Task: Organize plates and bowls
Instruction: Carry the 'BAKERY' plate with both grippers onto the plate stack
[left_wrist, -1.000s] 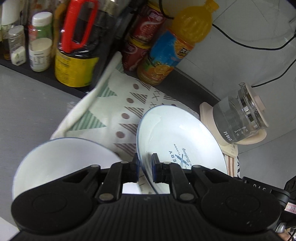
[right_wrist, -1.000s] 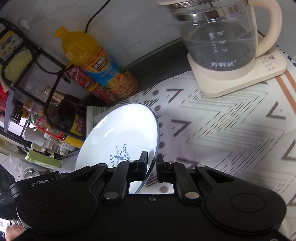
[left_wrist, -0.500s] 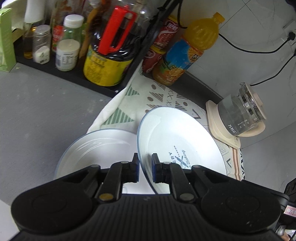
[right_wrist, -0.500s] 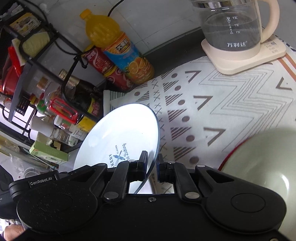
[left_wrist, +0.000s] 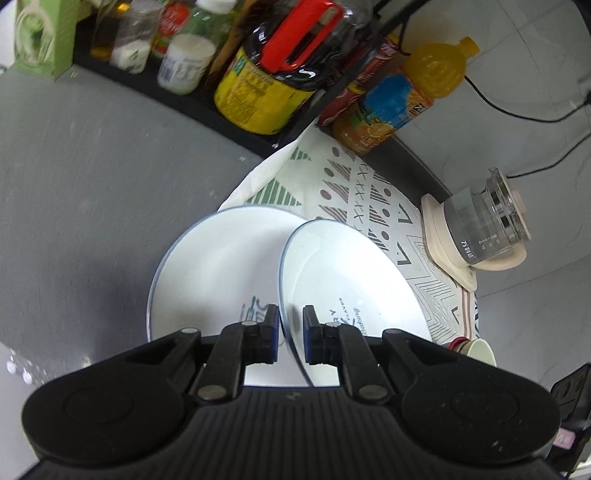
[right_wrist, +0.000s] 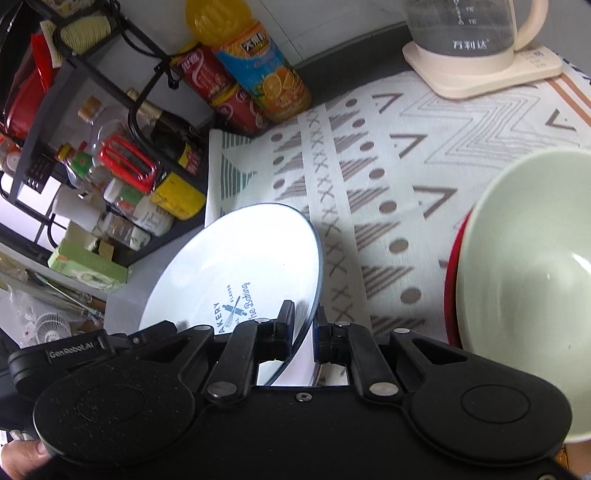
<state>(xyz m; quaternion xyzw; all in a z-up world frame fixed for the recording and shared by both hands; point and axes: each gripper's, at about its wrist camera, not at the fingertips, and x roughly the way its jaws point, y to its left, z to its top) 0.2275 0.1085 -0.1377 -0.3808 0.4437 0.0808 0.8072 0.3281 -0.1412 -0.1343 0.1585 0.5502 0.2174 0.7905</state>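
Note:
A white plate with a blue rim and blue "Bakery" lettering hangs tilted over a patterned cloth. My left gripper is shut on its near rim. In the right wrist view the same plate has my right gripper shut on its opposite rim. A second white blue-rimmed plate lies flat below and to the left of the held one, half on the grey counter. A pale green bowl with a red outside stands on the cloth, close to the right of my right gripper.
A black rack full of bottles and jars runs along the counter's back left. An orange juice bottle and red cans stand beside it. A glass kettle on a cream base sits at the cloth's far right corner, with cables behind it.
Both grippers have drawn back from the rack and kettle with the plate between them. The flat plate has come fully into the left view, and the green bowl has entered the right view.

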